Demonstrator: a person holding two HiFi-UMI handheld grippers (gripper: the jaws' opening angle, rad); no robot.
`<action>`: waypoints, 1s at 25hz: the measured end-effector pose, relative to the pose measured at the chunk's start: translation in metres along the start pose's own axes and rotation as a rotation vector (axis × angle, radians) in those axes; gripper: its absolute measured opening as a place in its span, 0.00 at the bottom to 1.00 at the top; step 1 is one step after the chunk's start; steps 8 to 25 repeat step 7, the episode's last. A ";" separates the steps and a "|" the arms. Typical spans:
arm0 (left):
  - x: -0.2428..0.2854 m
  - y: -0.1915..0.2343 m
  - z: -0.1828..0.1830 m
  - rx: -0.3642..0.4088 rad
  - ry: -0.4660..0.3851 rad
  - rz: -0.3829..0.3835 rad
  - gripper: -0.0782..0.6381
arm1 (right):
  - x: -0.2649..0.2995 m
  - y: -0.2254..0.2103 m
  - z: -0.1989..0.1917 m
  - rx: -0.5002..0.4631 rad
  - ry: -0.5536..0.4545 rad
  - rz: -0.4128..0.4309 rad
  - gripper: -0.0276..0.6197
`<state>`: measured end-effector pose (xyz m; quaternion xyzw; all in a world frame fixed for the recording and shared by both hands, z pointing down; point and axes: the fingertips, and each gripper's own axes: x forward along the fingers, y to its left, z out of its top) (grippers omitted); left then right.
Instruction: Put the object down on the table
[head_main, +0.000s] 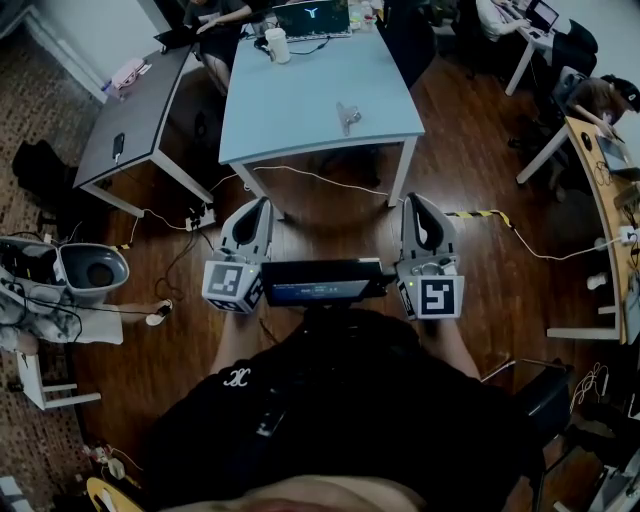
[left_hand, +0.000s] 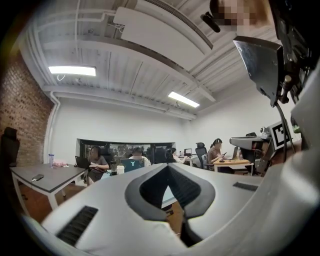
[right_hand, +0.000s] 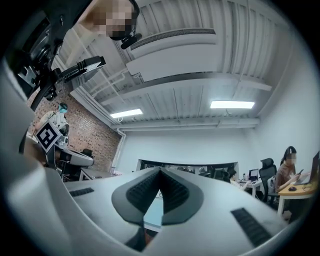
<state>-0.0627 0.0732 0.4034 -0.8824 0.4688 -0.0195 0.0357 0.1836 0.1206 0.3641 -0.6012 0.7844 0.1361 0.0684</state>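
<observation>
Blue table (head_main: 300, 100) at 12 o'clock, well apart. My left gripper (head_main: 260, 205), right gripper (head_main: 414, 200): jaws pressed together, empty. Risk: tripping on floor cable (head_main: 330, 181).

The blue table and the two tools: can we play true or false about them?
1. A white cup stands on the blue table. True.
2. The right tool is holding a toy. False: its jaws are together with nothing between them.
3. The left tool has its jaws wide apart. False: they are together and empty.
4. A laptop sits at the far end of the blue table. True.
5. In the head view, the grey table is to the right of the blue table. False: it is to the left.
</observation>
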 end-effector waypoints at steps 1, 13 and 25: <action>0.000 -0.001 0.000 -0.001 0.001 0.002 0.10 | -0.001 -0.002 0.000 -0.001 -0.002 0.000 0.00; 0.001 -0.005 0.001 -0.015 0.004 0.001 0.10 | -0.003 -0.011 0.007 -0.010 -0.035 -0.014 0.00; 0.001 -0.005 0.001 -0.015 0.004 0.001 0.10 | -0.003 -0.011 0.007 -0.010 -0.035 -0.014 0.00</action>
